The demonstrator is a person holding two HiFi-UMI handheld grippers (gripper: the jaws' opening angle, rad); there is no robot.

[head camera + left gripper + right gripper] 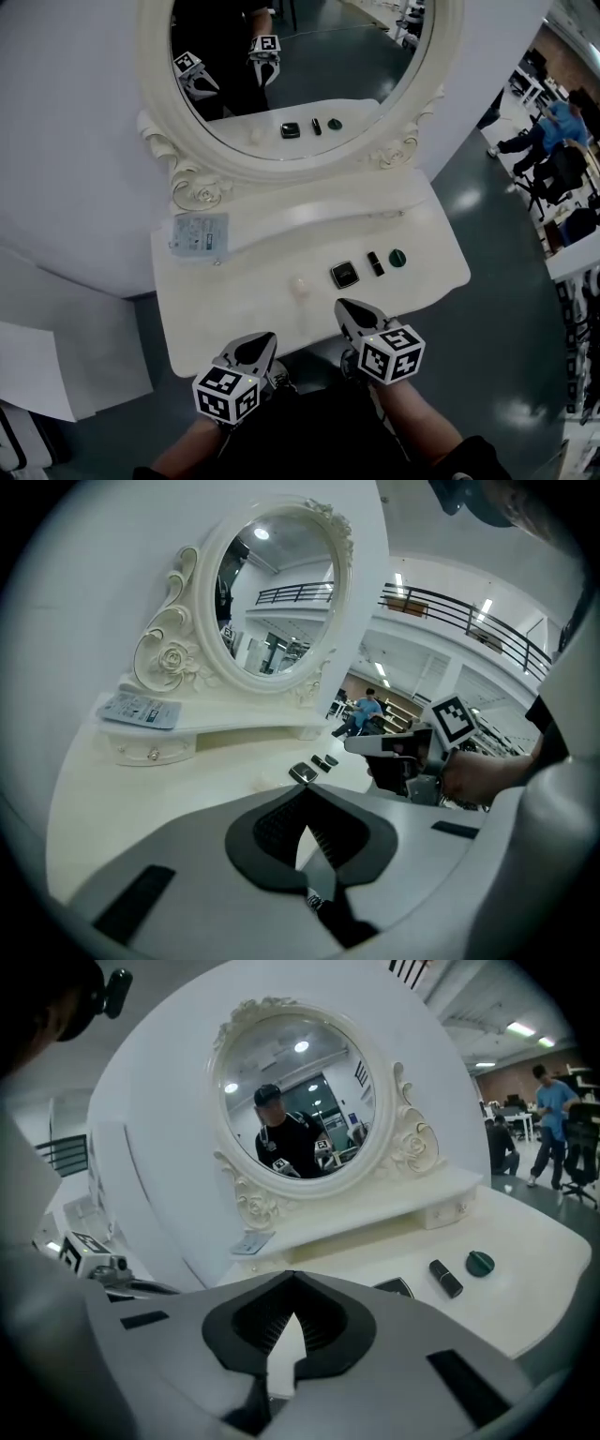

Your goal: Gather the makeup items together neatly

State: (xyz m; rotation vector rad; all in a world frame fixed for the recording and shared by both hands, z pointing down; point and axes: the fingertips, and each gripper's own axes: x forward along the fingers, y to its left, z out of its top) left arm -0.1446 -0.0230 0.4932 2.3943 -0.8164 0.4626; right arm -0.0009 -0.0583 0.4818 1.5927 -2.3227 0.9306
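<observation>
On the white vanity table (234, 300) in the head view, I see the square black compact (344, 274), the black lipstick tube (376, 263) and the round dark green pot (397, 257) in a close row. A small pale round object (300, 287) sits apart to their left. My left gripper (255, 347) and right gripper (349, 309) hover at the near edge. A blue-and-white packet (199, 234) lies on the shelf under the cream-framed oval mirror (300, 56).

In the left gripper view, my jaws are pressed together with nothing between them. The row lies beyond, clear of the right gripper.

In the right gripper view, the jaws are closed and empty. They hide part of the compact, while the lipstick tube and green pot show fully.
</observation>
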